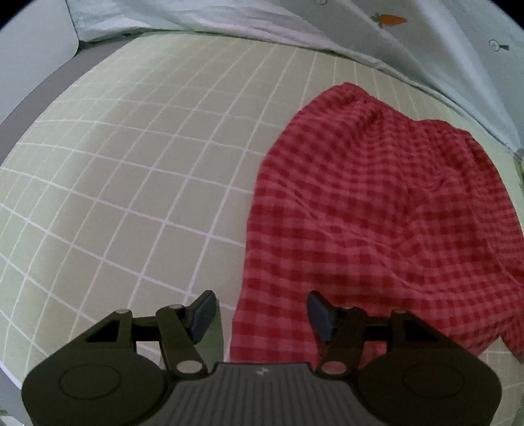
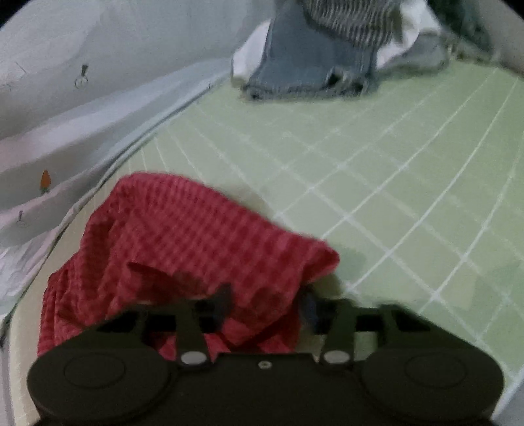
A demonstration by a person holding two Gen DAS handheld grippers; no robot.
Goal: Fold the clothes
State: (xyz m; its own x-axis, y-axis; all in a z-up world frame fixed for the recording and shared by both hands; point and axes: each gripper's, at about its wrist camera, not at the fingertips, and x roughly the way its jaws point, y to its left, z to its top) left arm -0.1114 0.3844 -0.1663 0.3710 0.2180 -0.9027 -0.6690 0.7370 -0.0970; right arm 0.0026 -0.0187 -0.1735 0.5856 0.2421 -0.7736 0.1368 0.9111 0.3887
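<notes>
Denim garment (image 2: 308, 65) beyond red gingham cloth (image 2: 196, 236), right-wrist view only

Red-pink gingham garment (image 1: 386, 209), pale green white-gridded sheet (image 1: 131, 183), carrot-print quilt (image 1: 425, 36).

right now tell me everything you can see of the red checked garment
The red checked garment is thin woven cloth in red and pink gingham, crumpled and not yet folded. It lies on the green gridded sheet, near the pale carrot-print bedding. Its near edge lies between the open jaws of the left hand-held gripper, unpinched. In the blurred right view, a bunched part sits in the right hand-held gripper, which appears shut on it.
</notes>
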